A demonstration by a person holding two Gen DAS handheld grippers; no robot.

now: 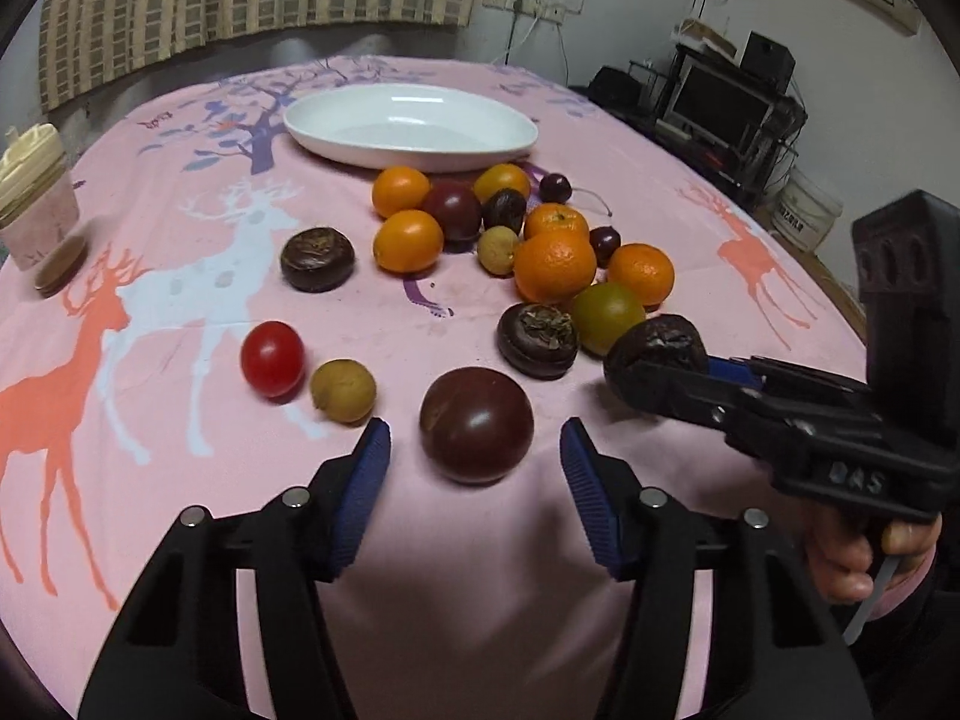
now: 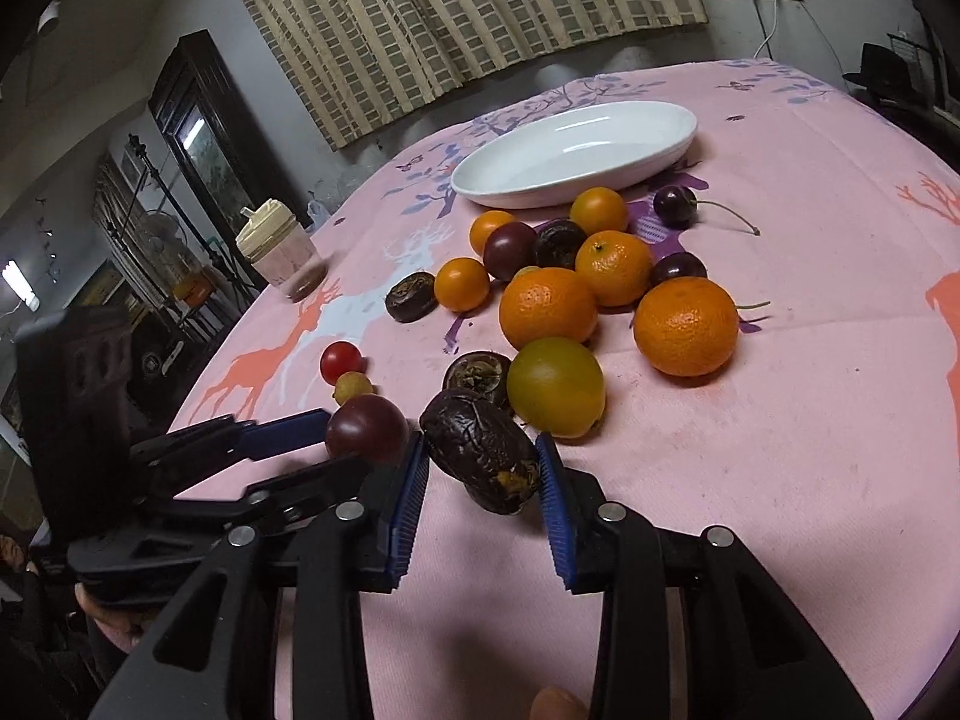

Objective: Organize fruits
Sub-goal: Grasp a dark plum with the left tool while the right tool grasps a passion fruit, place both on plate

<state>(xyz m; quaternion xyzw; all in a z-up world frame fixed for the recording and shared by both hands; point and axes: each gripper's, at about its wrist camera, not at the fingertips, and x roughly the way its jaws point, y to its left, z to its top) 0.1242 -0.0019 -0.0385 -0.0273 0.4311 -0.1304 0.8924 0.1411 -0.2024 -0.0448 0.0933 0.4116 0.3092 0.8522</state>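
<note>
A white oval dish (image 1: pixel 414 126) (image 2: pixel 576 156) stands empty at the far side of the pink tablecloth. In front of it lies a cluster of oranges (image 1: pixel 555 267) (image 2: pixel 685 325), dark plums, cherries and water chestnuts. My left gripper (image 1: pixel 474 456) is open, its blue pads either side of a dark purple plum (image 1: pixel 477 425) (image 2: pixel 367 427) on the cloth. My right gripper (image 2: pixel 483 465) is shut on a wrinkled dark water chestnut (image 2: pixel 480 457) (image 1: pixel 657 345), next to a green-orange fruit (image 2: pixel 555 387). A red cherry tomato (image 1: pixel 272 359) and a tan longan (image 1: pixel 343 390) lie left.
A lidded pink cup (image 1: pixel 33 198) (image 2: pixel 279 252) stands at the table's left edge. A lone water chestnut (image 1: pixel 317 258) lies mid-table. A TV stand with a monitor (image 1: pixel 720 102) is beyond the table's right side, a dark cabinet (image 2: pixel 198 138) at the left.
</note>
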